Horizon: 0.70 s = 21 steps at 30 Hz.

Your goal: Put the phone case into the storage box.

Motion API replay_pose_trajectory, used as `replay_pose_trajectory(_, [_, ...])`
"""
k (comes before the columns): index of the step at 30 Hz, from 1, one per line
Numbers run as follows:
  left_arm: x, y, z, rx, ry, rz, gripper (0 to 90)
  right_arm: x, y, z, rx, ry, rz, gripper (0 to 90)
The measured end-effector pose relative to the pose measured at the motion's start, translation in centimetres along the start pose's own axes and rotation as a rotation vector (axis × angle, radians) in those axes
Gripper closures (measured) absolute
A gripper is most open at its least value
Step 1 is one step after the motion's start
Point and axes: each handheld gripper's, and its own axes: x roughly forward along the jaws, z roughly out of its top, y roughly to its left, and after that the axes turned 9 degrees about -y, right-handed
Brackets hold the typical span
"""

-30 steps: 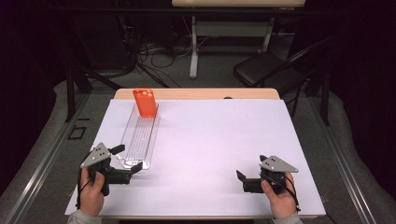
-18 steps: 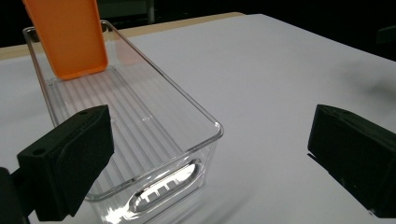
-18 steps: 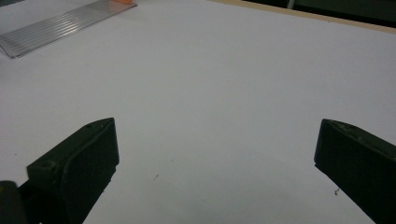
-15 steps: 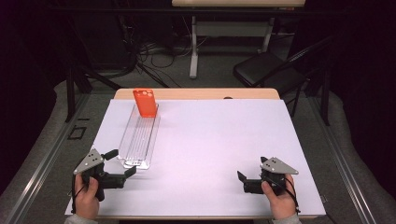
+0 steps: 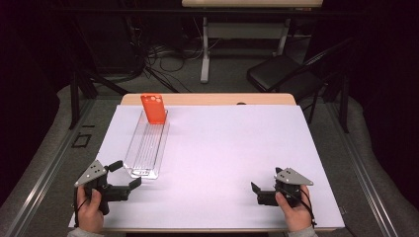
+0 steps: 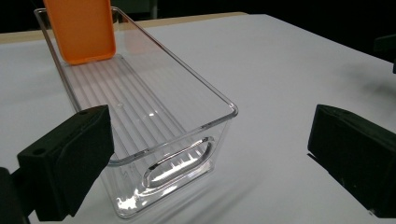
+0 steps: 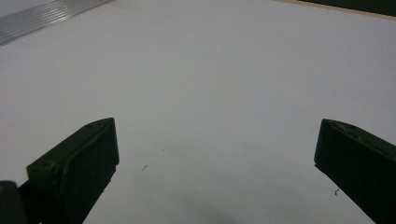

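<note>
Two black-jawed grippers are held low over the near edge of the white table (image 5: 222,148), well apart from each other. The left gripper (image 5: 123,175) is seen with its jaws spread wide, nothing between them; in the left gripper view its own jaws are cut off by the bottom and side edges of the frame. The right gripper (image 5: 263,190) is likewise spread wide and empty, and its jaw tips are partly cropped in the right gripper view.

Just beyond the left gripper lies the clear tray (image 6: 154,116), a long, narrow box of transparent hard plastic with rounded corners, a ribbed floor and an oval grip recess moulded into its near end wall. Its long axis runs from near to far, the far end leaning slightly right in the high view. At the far end an orange case (image 5: 153,108), smooth and matte with rounded corners, is propped upright against the end wall; its top is cut off in the left gripper view. Whether its small holes are camera cut-outs cannot be made out.
</note>
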Motion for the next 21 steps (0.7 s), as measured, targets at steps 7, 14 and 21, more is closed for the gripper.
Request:
replay_pose_trajectory(7, [0.08, 0.22, -0.19, 0.003, -0.001, 0.003, 0.7, -0.05, 0.03, -0.20, 0.002, -0.010, 0.002, 0.0])
replay_pose_trajectory(14, [0.25, 0.32, -0.37, 0.005, 0.001, -0.004, 0.7, 0.03, 0.26, -0.32, -0.004, -0.016, 0.010, 0.0])
replay_pose_trajectory(21, [0.36, 0.40, -0.46, 0.005, 0.008, -0.003, 0.7, 0.11, 0.37, -0.42, -0.006, -0.012, 0.013, 0.0])
